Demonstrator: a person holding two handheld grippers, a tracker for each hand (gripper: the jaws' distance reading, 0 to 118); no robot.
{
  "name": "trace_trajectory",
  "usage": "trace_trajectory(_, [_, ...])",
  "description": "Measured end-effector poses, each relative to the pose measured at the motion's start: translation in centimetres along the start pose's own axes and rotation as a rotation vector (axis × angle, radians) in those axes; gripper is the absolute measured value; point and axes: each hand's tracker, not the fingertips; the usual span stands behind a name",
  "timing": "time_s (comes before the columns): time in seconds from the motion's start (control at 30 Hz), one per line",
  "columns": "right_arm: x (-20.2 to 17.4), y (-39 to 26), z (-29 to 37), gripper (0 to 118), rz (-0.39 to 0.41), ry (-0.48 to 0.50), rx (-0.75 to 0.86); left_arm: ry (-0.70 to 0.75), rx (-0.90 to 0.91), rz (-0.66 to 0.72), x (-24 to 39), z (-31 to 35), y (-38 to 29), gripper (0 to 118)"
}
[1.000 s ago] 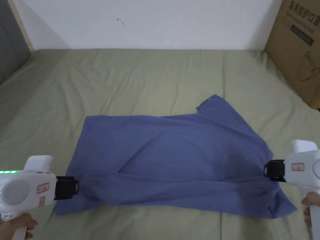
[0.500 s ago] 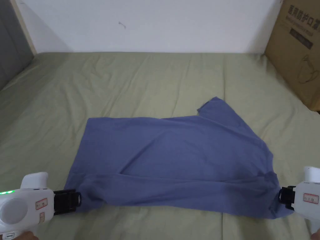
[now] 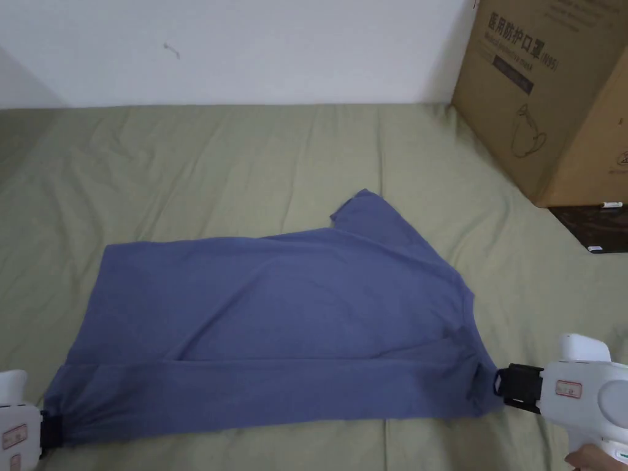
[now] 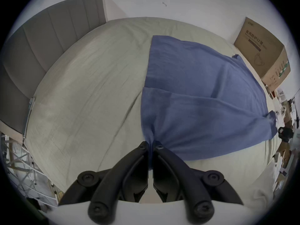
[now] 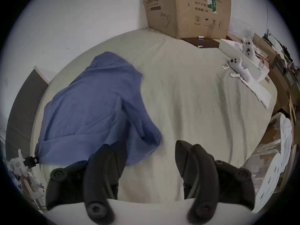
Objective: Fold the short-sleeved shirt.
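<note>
Since a second ago you've drawn the shirt [image 3: 276, 319] toward you and laid its near edge over in a long band. Your left gripper [image 4: 151, 145] still pinches the hem corner; your right gripper [image 5: 151, 149] stands wide, released. One lengthwise fold looks done; the far sleeve [image 3: 374, 214] and crosswise folds remain.

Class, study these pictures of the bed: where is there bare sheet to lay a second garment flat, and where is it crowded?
Free: the green sheet between the blue shirt and the back wall, and the stretch left of the shirt toward the grey headboard. Crowded: the right side, with the cardboard box, a dark flat item and white controllers. The near strip is narrow, with the left gripper and right gripper.
</note>
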Motion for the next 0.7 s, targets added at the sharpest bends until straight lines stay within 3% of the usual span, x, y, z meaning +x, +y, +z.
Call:
trace_trajectory(0.13, [0.9, 0.7, -4.6, 62, 0.000, 0.048, -0.086, -0.009, 0.010, 0.001, -0.1, 0.5, 0.2, 2])
trace_trajectory(0.17, [0.8, 0.7, -6.1, 48, 0.012, 0.028, -0.121, -0.008, 0.009, -0.004, 0.0, 0.6, 0.3, 2])
trace_trajectory(0.2, [0.6, 0.4, -7.1, 19, 0.032, -0.013, -0.150, -0.007, 0.008, -0.008, 0.1, 0.7, 0.3, 2])
trace_trajectory(0.23, [0.1, 0.1, -7.4, 17, 0.061, -0.060, -0.126, -0.008, 0.007, -0.015, 0.2, 0.7, 0.4, 2])
trace_trajectory(0.27, [-0.6, 0.2, -6.4, 10, 0.053, -0.045, -0.108, -0.012, 0.007, -0.022, 0.3, 0.9, 0.4, 2])
trace_trajectory(0.3, [-1.3, 0.4, -5.7, 7, 0.111, -0.054, -0.095, -0.008, 0.011, -0.032, 0.4, 1.2, 0.4, 2])
trace_trajectory(0.37, [-1.9, 0.6, -4.8, 6, 0.206, -0.083, -0.064, -0.011, 0.019, -0.056, 0.4, 1.5, 0.7, 2])
trace_trajectory(0.4, [-1.7, 0.7, -4.5, 6, 0.210, -0.073, -0.071, -0.010, 0.021, -0.064, 0.4, 1.7, 0.8, 2])
trace_trajectory(0.53, [-0.4, 1.4, -2.2, 6, 0.104, -0.010, -0.050, -0.021, 0.051, -0.083, -0.1, 3.2, 1.2, 2])
trace_trajectory(0.7, [-0.9, 0.4, 1.2, 6, 0.135, -0.014, -0.046, -0.033, 0.057, -0.104, -0.9, 4.7, 0.7, 2])
